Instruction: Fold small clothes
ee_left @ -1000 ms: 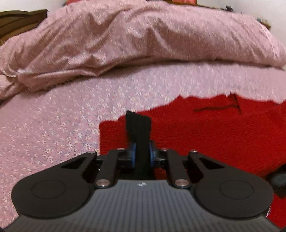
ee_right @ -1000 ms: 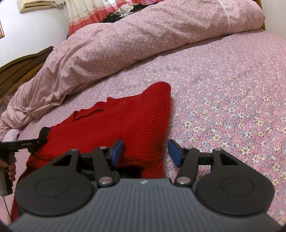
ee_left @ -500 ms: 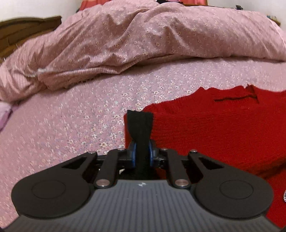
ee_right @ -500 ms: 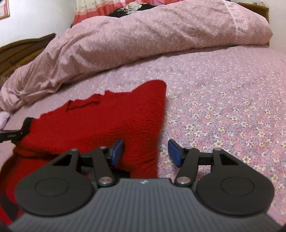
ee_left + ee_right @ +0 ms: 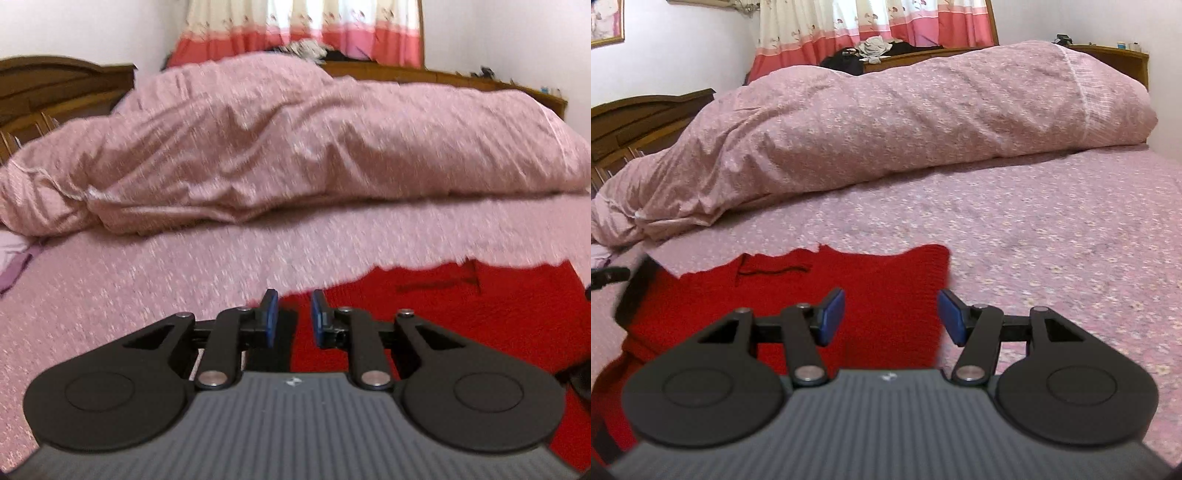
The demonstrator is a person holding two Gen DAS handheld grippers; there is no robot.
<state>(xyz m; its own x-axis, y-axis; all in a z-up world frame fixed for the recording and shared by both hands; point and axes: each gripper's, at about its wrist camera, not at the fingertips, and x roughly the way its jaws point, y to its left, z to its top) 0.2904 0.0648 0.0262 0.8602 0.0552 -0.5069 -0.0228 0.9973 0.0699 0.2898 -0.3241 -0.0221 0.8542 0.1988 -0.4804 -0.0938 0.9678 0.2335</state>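
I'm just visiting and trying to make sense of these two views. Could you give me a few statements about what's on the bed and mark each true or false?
1. The red knitted garment lies on the flowered bedsheet. True.
2. The left hand-held gripper is clamped on the garment. False: its jaws stand apart, with nothing between them.
3. The right hand-held gripper is open. True.
4. The pink quilt covers the red garment. False: it is bunched up farther back on the bed, apart from the garment.
5. The curtain behind the bed is plain blue. False: it is cream with pink and red bands.
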